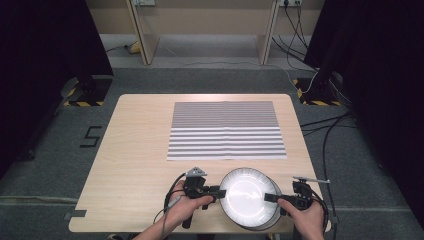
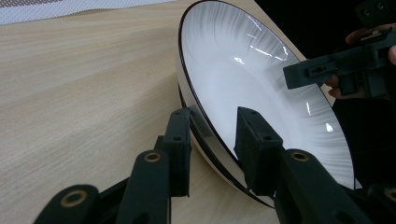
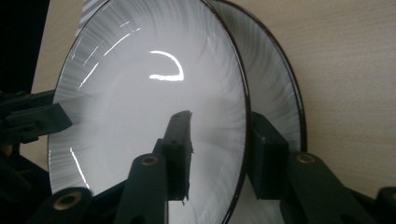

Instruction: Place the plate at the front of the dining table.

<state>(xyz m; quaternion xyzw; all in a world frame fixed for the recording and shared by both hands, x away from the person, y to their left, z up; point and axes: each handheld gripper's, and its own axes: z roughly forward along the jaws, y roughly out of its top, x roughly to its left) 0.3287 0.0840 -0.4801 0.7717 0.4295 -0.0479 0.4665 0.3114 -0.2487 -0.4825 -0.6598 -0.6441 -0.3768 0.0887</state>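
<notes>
1. At the near edge of the pale wooden desk (image 1: 140,150), my left gripper (image 1: 218,192) has its fingers closed on the rim of the top white, dark-rimmed ceramic plate (image 1: 248,192).
2. My right gripper (image 1: 271,197) straddles the opposite rim, fingers apart, not clamping.
3. I should close the right before lifting, and keep the plate level, clear of the plate below (image 3: 280,84).

Glossy ceramic on matt wood

The white, dark-rimmed ceramic plate (image 1: 248,195) shines with glare streaks; the pale wood-grain tabletop (image 1: 135,145) looks smooth and matt, the grey-striped cloth mat (image 1: 226,130) flat and dull, each tool's black plastic jaws matt.
</notes>
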